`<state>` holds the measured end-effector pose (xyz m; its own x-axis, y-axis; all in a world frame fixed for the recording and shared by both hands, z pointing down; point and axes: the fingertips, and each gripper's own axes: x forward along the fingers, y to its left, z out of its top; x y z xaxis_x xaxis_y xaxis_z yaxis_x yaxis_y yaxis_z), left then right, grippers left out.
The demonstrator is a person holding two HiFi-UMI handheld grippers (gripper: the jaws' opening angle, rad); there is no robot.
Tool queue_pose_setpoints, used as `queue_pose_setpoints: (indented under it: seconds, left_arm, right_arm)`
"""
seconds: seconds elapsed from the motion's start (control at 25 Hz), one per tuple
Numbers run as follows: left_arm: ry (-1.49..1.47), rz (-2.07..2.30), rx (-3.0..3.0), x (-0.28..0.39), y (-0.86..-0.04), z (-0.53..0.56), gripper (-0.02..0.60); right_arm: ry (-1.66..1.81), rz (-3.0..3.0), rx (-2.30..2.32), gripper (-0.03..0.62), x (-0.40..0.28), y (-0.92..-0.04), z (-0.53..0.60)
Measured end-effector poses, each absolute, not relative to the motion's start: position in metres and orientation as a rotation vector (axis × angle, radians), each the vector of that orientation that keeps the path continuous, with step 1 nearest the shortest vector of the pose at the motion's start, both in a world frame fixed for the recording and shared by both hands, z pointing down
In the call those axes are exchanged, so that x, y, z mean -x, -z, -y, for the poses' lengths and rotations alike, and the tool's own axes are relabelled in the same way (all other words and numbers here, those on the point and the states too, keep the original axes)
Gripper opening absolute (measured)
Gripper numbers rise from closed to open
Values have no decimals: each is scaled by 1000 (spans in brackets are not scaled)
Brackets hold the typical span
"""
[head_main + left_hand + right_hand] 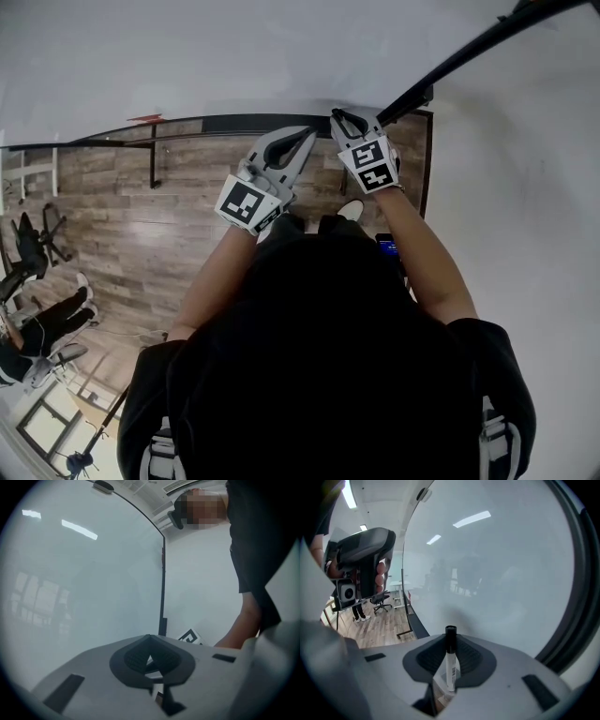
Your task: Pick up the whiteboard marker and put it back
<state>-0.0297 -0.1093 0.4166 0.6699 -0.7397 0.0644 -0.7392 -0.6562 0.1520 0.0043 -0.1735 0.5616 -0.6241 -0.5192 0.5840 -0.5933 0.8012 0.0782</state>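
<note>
Whiteboard marker (451,665) (white barrel, black cap uppermost) stands upright between the two pads of the right gripper (450,644). The jaws are drawn in narrowly on the barrel and appear to clamp it. The cap rises just clear of the pad tips. In the head view the marker itself cannot be made out, as it is too small at the tips of the right gripper (339,117).

Directly ahead of the marker is the whiteboard (487,564), which fills most of the right gripper view. Its black frame (581,597) curves down the right side, and a dark ledge (415,620) runs along the lower edge of the board.

The left gripper (150,645) is held just beside the right one and faces the same whiteboard (84,573). Its jaws are closed together with nothing between them, leaving only a small gap behind the pads. From the right gripper view it shows at upper left, held in a hand (380,576).

Below the board lies a wood-plank floor (141,234). An office chair (33,239) and a seated person's legs (47,323) are well apart at the far left. The person's dark torso (328,356) hides the lower middle of the head view.
</note>
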Motion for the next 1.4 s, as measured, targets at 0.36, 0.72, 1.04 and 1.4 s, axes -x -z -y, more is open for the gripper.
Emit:
queue_pose_setpoints:
  seconds: [0.36,0.72,1.04,1.4]
  left_arm:
    - [10,1201,-2761,26,-413,105,3]
    - [29,1183,-2811,30,-410,107,3]
    - [-17,1161,-2842,20,-405,105,5]
    - [-18,1127,-2860,21,-386,107,5]
  right_arm:
    - [-112,2461,-885,60,-12,-534,165]
    - [-69,2518,-942,60,-14,-512,166]
    - [-86,2587,-1001,60,-35,-470,162]
    - [-163,2743,-964,60,-36,-412,140]
